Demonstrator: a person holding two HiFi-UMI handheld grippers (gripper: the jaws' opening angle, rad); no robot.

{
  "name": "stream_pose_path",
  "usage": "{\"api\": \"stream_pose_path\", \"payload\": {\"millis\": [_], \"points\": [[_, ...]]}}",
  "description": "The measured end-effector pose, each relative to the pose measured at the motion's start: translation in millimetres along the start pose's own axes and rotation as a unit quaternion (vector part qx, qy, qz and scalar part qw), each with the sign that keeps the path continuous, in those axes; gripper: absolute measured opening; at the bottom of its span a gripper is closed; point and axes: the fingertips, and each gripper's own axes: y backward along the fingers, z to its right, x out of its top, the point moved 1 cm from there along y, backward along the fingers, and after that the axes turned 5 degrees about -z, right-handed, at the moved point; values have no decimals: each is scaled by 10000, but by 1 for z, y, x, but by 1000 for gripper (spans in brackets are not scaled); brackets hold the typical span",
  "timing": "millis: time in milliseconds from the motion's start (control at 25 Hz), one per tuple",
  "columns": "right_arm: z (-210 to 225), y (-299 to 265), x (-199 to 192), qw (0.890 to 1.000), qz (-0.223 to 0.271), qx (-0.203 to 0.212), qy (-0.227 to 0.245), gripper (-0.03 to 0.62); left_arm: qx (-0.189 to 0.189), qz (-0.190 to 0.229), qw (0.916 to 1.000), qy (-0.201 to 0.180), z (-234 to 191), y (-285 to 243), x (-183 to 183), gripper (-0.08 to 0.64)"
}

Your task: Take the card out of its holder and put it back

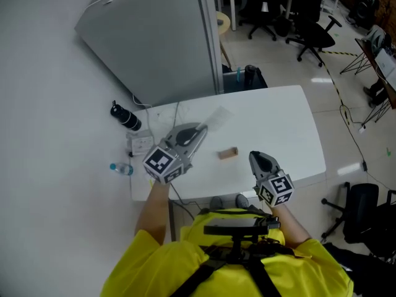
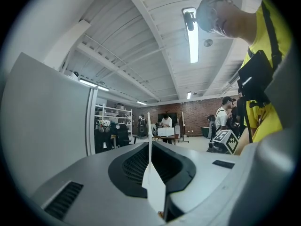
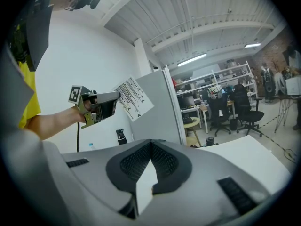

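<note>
— Where's our card point(image 3: 134, 98)?
— Pinched in our left gripper point(image 1: 199, 130), up off the table point(image 1: 291, 122). The holder point(image 1: 228, 154) lies between our 2 grippers. Our right gripper point(image 1: 254, 158) is closed, empty.

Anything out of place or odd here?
Only the card: it's out of its wooden holder, pinched in the left tool and held tilted above the table. Expected mid-task; nothing spilled or damaged.
</note>
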Motion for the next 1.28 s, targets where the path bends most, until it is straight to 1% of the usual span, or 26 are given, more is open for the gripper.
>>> {"api": "stream_pose_path", "payload": {"millis": [80,200,360,560,640,760,880,1000,1120,1280], "points": [[-2,-1,-2,10000,-26,5,-14,6,-33,-92,9999,-39,-1,-3,-8,18],[-2,-5,-8,9999,-105,-12,-43,6,-144,-386,9992,-12,-5,-11,-36,18],[1,-10,-23,9994,-298,-83,-133,6,-391,-906,9951,89,-5,-30,-95,18],[9,-22,-55,9973,-635,-135,-339,6,-754,-1544,9851,122,2,-58,-179,18],[15,-30,-69,9963,-750,-143,-391,6,-916,-1674,9815,146,5,-68,-208,18],[26,-41,-90,9954,-824,-214,-451,6,-1061,-1787,9781,112,6,-84,-238,18],[31,-49,-109,9941,-885,-291,-550,6,-1187,-1812,9761,153,6,-93,-261,18],[30,-48,-122,9928,-980,-280,-622,6,-1261,-1929,9730,129,11,-95,-276,18],[29,-43,-132,9917,-1044,-301,-690,6,-1349,-1990,9706,94,15,-95,-284,18],[25,-41,-143,9905,-1123,-280,-736,6,-1340,-1941,9717,91,11,-95,-287,18]]}}
